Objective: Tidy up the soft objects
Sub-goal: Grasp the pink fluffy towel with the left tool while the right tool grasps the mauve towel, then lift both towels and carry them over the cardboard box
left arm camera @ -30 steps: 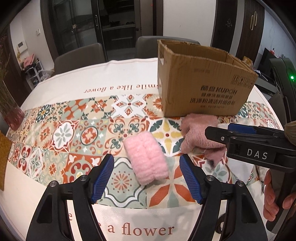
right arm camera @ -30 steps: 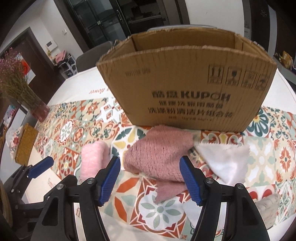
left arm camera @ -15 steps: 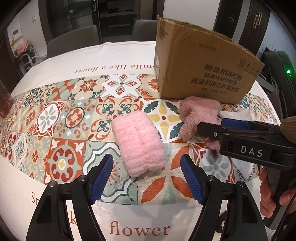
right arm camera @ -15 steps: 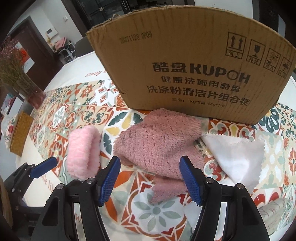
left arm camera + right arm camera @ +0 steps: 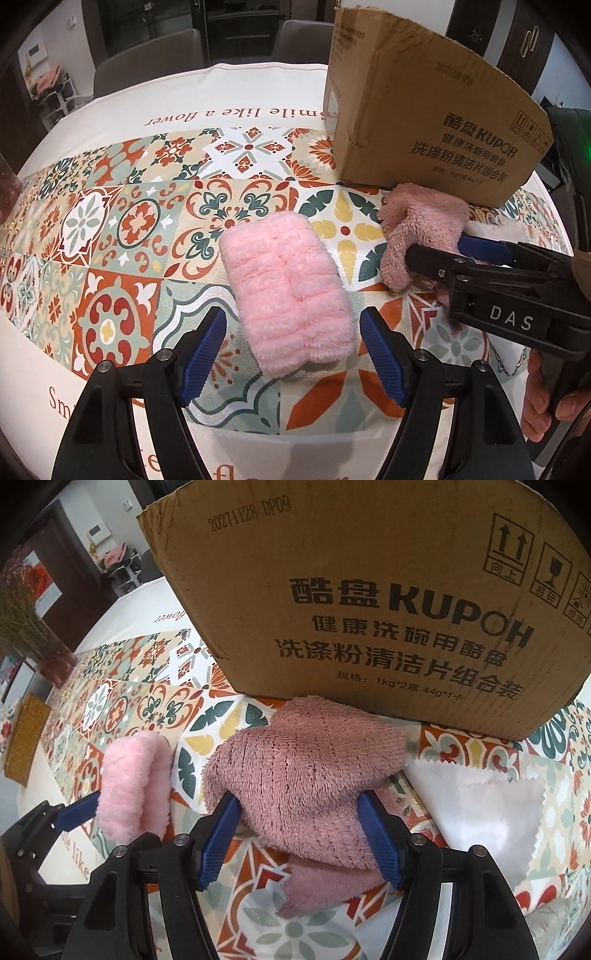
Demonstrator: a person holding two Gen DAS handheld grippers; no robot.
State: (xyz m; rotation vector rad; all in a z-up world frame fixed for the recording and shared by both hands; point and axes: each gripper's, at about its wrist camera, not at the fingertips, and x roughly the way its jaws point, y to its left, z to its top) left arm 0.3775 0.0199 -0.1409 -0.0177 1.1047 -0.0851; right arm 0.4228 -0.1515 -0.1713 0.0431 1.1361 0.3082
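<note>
A light pink fluffy pad point(image 5: 288, 288) lies on the patterned tablecloth; it also shows in the right wrist view point(image 5: 133, 786). My left gripper point(image 5: 291, 354) is open, its jaws on either side of the pad's near end. A dusty pink fuzzy cloth point(image 5: 306, 775) lies crumpled in front of the cardboard box point(image 5: 369, 602); it also shows in the left wrist view point(image 5: 421, 229). My right gripper point(image 5: 299, 842) is open, its jaws on either side of the cloth. The box point(image 5: 424, 129) stands at the far right.
A white cloth point(image 5: 480, 812) lies to the right of the dusty pink one. A vase of dried flowers point(image 5: 40, 642) and a woven mat point(image 5: 26, 738) are at the table's left. Chairs point(image 5: 147, 66) stand behind the table.
Both grippers have moved forward and down. The light pink pad now sits between the left jaws and the dusty pink cloth between the right jaws. Both stay open.
</note>
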